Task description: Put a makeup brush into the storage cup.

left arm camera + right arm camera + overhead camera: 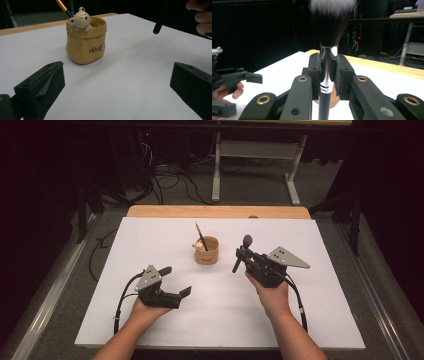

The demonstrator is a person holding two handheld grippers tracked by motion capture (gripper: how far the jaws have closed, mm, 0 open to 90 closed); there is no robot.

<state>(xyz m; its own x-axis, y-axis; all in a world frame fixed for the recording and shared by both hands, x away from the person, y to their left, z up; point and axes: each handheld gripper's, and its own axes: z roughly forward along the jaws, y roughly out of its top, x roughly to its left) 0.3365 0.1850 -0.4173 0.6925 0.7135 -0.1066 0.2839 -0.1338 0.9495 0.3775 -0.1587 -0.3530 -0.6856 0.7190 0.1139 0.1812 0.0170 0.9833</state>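
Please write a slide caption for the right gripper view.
Right gripper clamps an upright makeup brush, bristles up.

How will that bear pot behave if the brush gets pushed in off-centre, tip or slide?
The bear pot looks squat with a broad base, so it would probably slide on the smooth white sheet rather than tip. It looks glazed, so likely rigid and chippable. The leaning pencil may shift when the makeup brush enters.
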